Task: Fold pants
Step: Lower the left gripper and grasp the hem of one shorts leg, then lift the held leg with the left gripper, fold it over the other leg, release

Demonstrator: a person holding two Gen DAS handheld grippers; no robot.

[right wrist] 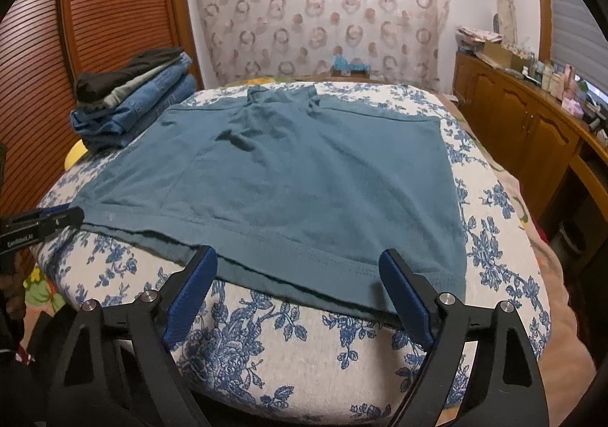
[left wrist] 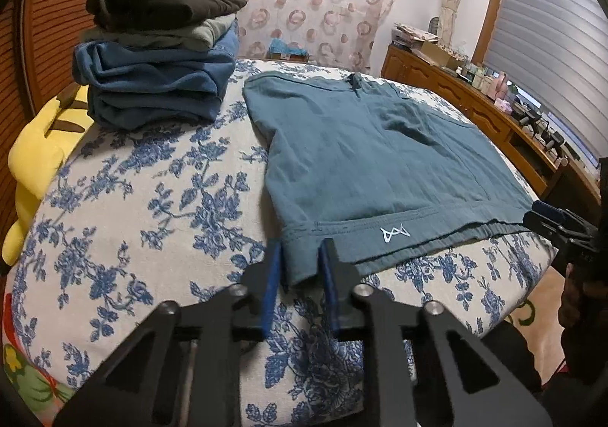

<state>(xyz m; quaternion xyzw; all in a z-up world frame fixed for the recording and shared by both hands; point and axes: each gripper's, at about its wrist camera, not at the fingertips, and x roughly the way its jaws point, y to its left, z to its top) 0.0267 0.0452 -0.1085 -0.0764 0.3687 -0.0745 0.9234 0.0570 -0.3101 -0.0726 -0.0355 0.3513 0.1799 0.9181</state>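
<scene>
I am seeing my left gripper [left wrist: 302, 256] at the bottom centre of its own view, fingers drawn in on the near left corner of the teal pants [left wrist: 380, 157], though the fold of cloth is hiding whether the pads are fully pressing. My right gripper [right wrist: 298, 267] is standing wide at the bottom of its view, the hem lying between its blue pads [right wrist: 406, 298] without them pinching it. The far waistband is bunching at the upper centre and is hard to read. The pants are lying flat across the blue-flowered bedspread [left wrist: 152, 206]. A stack of folded clothes [left wrist: 155, 54] is sitting in the upper left, partly covering a yellow cushion [left wrist: 34, 153] cut off at the left edge. A wooden cabinet [right wrist: 532, 130] is running along the right, its clutter too small to make out.
</scene>
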